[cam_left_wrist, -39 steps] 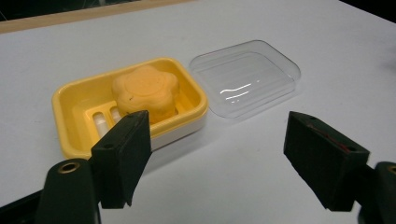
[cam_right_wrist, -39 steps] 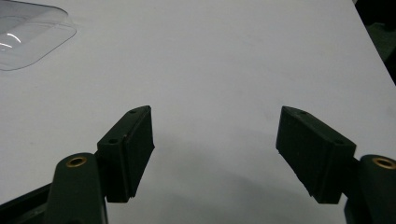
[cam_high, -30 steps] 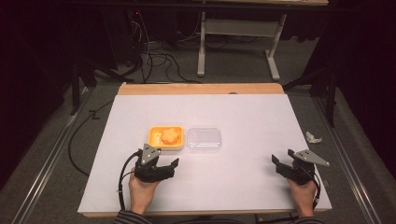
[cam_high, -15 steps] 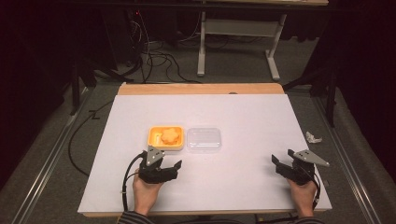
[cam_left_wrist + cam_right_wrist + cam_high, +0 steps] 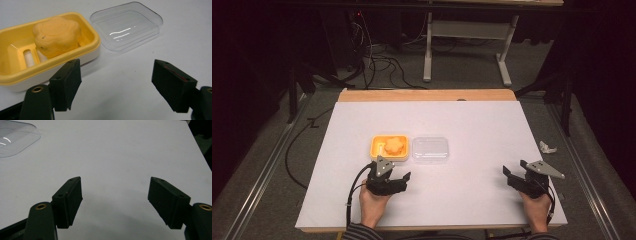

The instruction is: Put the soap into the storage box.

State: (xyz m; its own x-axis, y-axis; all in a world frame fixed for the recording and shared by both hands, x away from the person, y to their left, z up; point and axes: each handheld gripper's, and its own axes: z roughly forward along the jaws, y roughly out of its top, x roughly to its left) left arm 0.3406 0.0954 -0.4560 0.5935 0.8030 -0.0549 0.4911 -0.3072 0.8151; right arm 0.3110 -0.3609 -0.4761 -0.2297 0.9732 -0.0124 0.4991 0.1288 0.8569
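A yellow soap dish (image 5: 378, 148) sits left of the table's middle and holds an orange flower-shaped soap (image 5: 395, 145). A clear plastic lid (image 5: 430, 148) lies upturned just to its right. My left gripper (image 5: 400, 179) is open just in front of the dish. In the left gripper view the dish (image 5: 93, 41) and its soap (image 5: 56, 36) are close ahead on the left, the lid (image 5: 126, 25) is ahead on the right, and bare table lies between the jaws of the gripper (image 5: 116, 82). My right gripper (image 5: 509, 177) stands open and empty near the front right. In the right gripper view it (image 5: 115, 197) has the lid (image 5: 15, 137) far off at the left.
The white table cover (image 5: 472, 120) stretches wide behind and between the grippers. A wooden edge (image 5: 427, 95) runs along the back. A crumpled white scrap (image 5: 547, 147) lies past the right edge. Cables (image 5: 377, 62) and a metal frame (image 5: 467, 30) are on the floor beyond.
My left gripper has shifted slightly to the right in front of the dish. The right gripper, dish and lid have stayed put.
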